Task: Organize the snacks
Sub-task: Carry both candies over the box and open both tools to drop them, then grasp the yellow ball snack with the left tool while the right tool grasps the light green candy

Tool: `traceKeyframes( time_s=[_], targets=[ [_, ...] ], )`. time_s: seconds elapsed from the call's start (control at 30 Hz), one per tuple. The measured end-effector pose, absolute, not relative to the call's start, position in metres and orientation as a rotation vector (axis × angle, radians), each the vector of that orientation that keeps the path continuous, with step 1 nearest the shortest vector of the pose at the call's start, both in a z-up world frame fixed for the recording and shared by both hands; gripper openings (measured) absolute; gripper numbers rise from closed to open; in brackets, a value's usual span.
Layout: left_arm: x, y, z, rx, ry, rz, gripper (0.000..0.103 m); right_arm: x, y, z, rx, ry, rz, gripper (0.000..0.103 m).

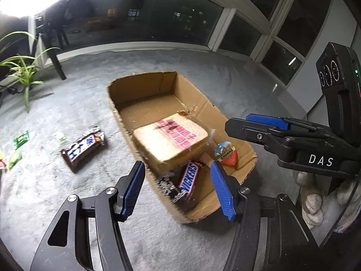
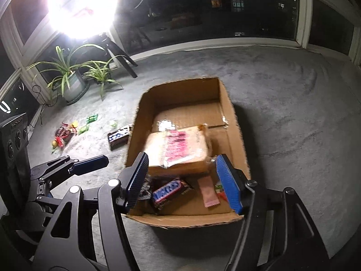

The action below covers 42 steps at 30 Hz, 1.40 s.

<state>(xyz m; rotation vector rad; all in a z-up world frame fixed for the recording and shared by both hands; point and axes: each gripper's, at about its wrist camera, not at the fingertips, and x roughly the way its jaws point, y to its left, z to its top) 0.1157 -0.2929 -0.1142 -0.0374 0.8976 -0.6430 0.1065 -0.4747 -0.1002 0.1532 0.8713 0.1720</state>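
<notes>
I saw the cardboard box (image 1: 158, 85) sitting open on the grey carpet (image 1: 90, 203), and in it a wrapped loaf of bread (image 1: 169, 140) lay tilted near the middle, its low end over a Snickers bar (image 1: 189, 179) at the near end of the box. My left gripper (image 1: 177, 189) hung above the box's near left corner with its fingers apart and nothing between the pads; my right gripper (image 2: 182, 183) stood over the near end with its fingers likewise apart, the bread beyond them and untouched. Only the left view showed a round red-and-blue sweet (image 1: 226, 153) by the box's right wall and a gloved hand (image 1: 313, 203) under the right gripper. Only the right view showed a pink sachet (image 2: 208, 193) on the box floor, plus the potted plant (image 2: 72, 79). A dark chocolate bar (image 1: 83, 149) and small green packets (image 1: 20, 139) lay on the carpet left of the box.
</notes>
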Motion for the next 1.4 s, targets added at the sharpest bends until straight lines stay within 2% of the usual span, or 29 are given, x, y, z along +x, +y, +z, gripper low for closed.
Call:
traceKeyframes(
  time_s=[0.43, 1.0, 1.07, 1.13, 1.3, 1.4],
  targets=[
    [0.112, -0.211, -0.093, -0.093, 0.842, -0.536, 0.06, 0.12, -0.402, -0.083, 0.132, 0.852, 0.263, 0.065],
    [0.111, -0.032, -0.11, -0.221, 0.851, -0.255, 0.06, 0.174, -0.27, -0.087, 0.071, 0.875, 0.489, 0.065],
    [0.111, -0.013, -0.113, -0.231, 0.852, -0.22, 0.06, 0.185, -0.256, -0.088, 0.061, 0.887, 0.521, 0.06],
    [0.113, 0.001, -0.116, -0.238, 0.856, -0.198, 0.06, 0.201, -0.243, -0.093, 0.066, 0.923, 0.575, 0.042],
    [0.115, 0.037, -0.126, -0.252, 0.861, -0.14, 0.06, 0.244, -0.203, -0.113, 0.042, 1.032, 0.693, 0.029],
    [0.117, 0.055, -0.132, -0.264, 0.866, -0.106, 0.06, 0.266, -0.181, -0.134, 0.043, 1.106, 0.755, 0.027]
  ],
)
